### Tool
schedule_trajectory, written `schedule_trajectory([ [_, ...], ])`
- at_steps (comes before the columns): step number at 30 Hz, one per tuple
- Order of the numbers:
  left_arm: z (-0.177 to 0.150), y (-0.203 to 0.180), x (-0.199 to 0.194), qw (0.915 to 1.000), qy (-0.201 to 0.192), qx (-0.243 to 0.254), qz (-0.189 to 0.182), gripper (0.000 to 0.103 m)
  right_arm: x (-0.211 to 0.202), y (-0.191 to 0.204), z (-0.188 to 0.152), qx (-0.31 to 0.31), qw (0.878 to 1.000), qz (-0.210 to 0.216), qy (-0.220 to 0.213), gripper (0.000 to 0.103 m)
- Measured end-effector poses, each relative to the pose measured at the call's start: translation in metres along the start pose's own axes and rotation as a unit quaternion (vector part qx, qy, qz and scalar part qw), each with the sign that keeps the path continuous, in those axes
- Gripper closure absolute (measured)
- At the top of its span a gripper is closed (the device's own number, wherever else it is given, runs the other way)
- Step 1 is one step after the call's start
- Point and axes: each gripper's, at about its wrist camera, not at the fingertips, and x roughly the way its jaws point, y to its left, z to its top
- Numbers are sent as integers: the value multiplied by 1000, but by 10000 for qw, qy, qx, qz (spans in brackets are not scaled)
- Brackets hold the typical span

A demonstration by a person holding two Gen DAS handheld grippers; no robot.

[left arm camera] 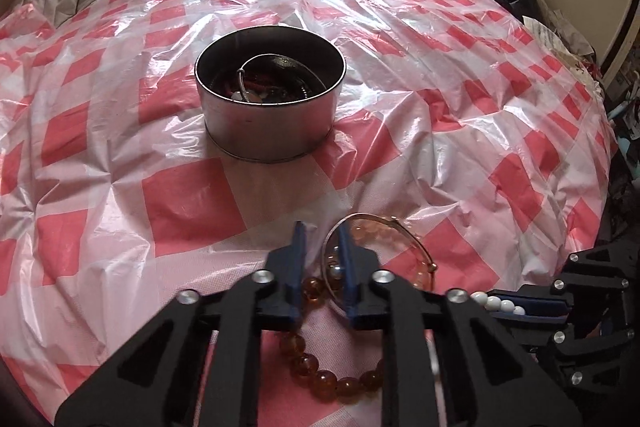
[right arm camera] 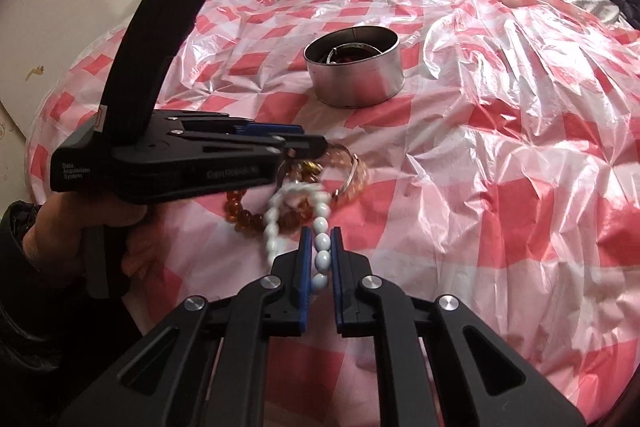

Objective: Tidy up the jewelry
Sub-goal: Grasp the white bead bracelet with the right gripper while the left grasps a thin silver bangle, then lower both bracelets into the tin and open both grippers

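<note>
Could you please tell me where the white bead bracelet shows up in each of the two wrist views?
Left wrist view: white bead bracelet at the lower right edge, a few beads showing in the right hand-held gripper.
Right wrist view: white bead bracelet at lower centre, pinched between the right hand-held gripper's fingers.
Shared landmark: the round metal tin on the red checked sheet.

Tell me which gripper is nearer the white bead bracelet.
Right. The right gripper has the white bead bracelet between its fingers; the left gripper is just beyond, at the thin metal bangle.
</note>
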Motion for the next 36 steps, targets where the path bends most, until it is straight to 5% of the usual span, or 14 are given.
schedule_trajectory([
  [13, 9, 37, -27, 9924, -445, -876, -746, 101, -8, -12, 4, 448, 9978, 448, -202, 92],
  [14, 9, 39, -28, 9920, -477, -901, -750, 101, -5, -8, 4, 373, 9983, 439, -130, 85],
  [15, 10, 41, -30, 9916, -506, -928, -741, 101, -2, -3, 4, 280, 9989, 367, -80, 51],
  [16, 10, 42, -31, 9914, -529, -953, -717, 101, -3, 3, 3, 160, 9993, 305, -137, 27],
  [20, 12, 45, -32, 9910, -557, -1006, -690, 101, -1, 22, -1, -394, 9990, 50, -187, 21],
  [23, 12, 47, -33, 9907, -578, -1027, -684, 101, 17, 38, -8, -1002, 9945, -280, 151, 25],
  [24, 11, 48, -33, 9905, -584, -1040, -681, 101, 20, 42, -12, -1159, 9923, -381, 227, 43],
  [26, 11, 49, -34, 9901, -606, -1075, -674, 101, 18, 40, -13, -1113, 9929, -351, 228, 58],
  [27, 11, 50, -35, 9898, -624, -1091, -673, 101, 16, 34, -10, -938, 9950, -248, 234, 80],
  [28, 11, 51, -36, 9895, -647, -1101, -672, 101, 15, 27, -9, -747, 9969, -111, 241, 87],
  [36, 15, 59, -49, 9859, -872, -1216, -748, 101, -2, -6, 1, 364, 9951, 905, -180, 88],
])
